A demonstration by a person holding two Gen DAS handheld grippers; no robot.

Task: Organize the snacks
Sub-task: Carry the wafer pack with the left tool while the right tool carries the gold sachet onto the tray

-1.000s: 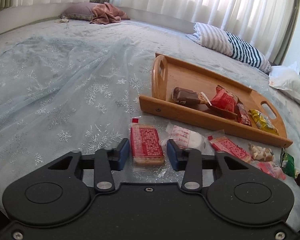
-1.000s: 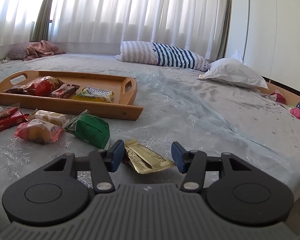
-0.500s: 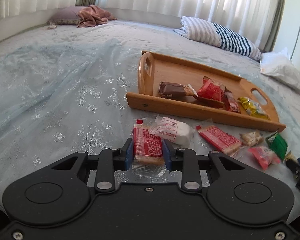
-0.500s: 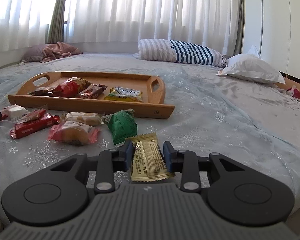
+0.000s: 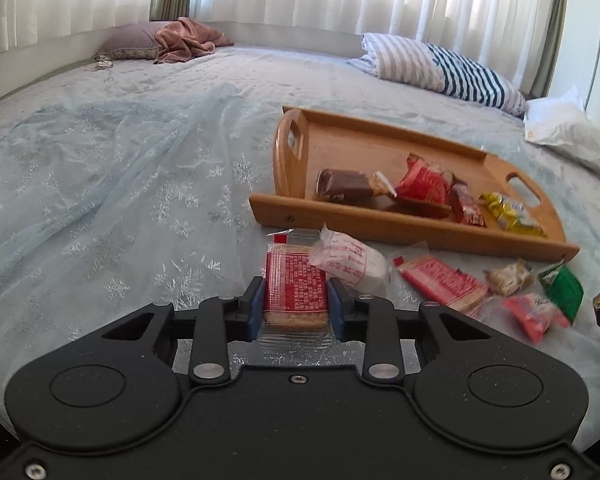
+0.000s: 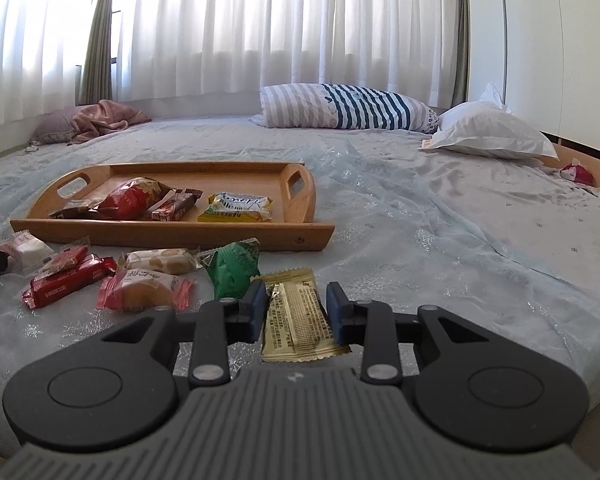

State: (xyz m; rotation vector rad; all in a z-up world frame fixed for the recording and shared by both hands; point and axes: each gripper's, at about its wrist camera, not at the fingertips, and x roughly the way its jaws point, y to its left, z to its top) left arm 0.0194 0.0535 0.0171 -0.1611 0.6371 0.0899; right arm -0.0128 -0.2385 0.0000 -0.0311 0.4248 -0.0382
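Wooden tray (image 6: pixel 172 230) mid-left of the right view holds 4 snacks (brown bar, red bag, small red bar, yellow pack). Left gripper (image 5: pixel 296 306) pinches the red cracker pack (image 5: pixel 296 286) at bottom center; right gripper (image 6: pixel 296 308) clamps the gold packet (image 6: pixel 296 316).

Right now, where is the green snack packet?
In the right wrist view the green snack packet lies on the bedspread in front of the wooden tray, just left of the gold packet in the right gripper.
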